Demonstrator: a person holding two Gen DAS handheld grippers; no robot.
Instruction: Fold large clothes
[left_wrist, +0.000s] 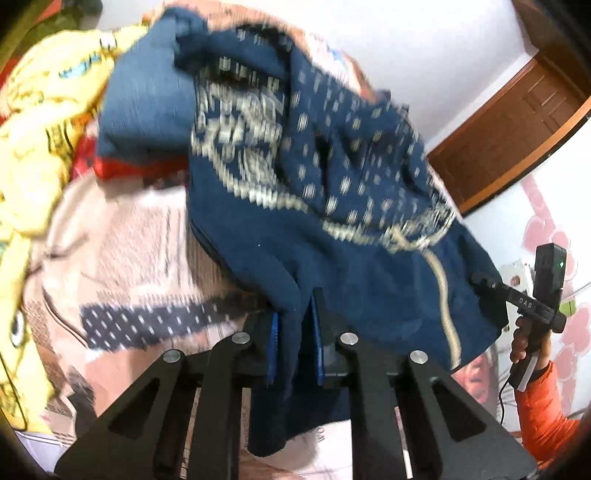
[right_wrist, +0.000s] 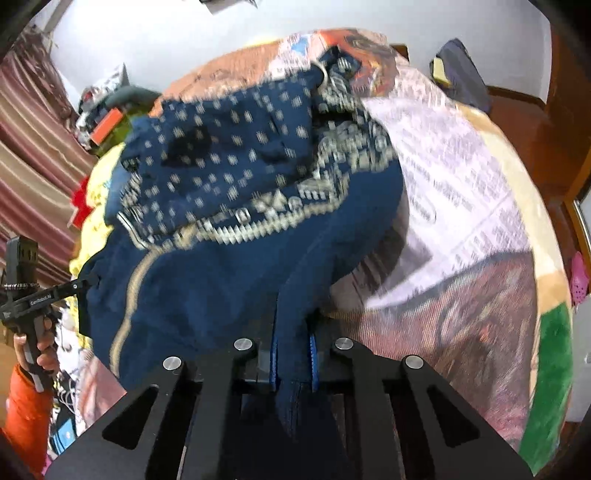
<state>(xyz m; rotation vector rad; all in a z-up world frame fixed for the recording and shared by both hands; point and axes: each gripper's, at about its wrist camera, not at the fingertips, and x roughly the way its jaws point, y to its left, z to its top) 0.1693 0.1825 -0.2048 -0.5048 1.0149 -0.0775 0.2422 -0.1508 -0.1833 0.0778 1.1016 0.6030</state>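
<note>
A dark blue knitted sweater (left_wrist: 332, 221) with a cream pattern hangs lifted above the bed. My left gripper (left_wrist: 295, 314) is shut on one edge of the sweater; the cloth runs down between its blue pads. My right gripper (right_wrist: 293, 325) is shut on another edge of the same sweater (right_wrist: 240, 221). The right gripper also shows in the left wrist view (left_wrist: 491, 286) at the sweater's right side, and the left gripper shows in the right wrist view (right_wrist: 79, 286) at its left side. Both views are blurred by motion.
A patterned blanket (right_wrist: 461, 221) covers the bed below. A yellow printed quilt (left_wrist: 40, 140) and a red cloth (left_wrist: 122, 168) lie piled at the left. A wooden door (left_wrist: 517, 122) stands at the right; striped curtains (right_wrist: 33, 147) hang at the left.
</note>
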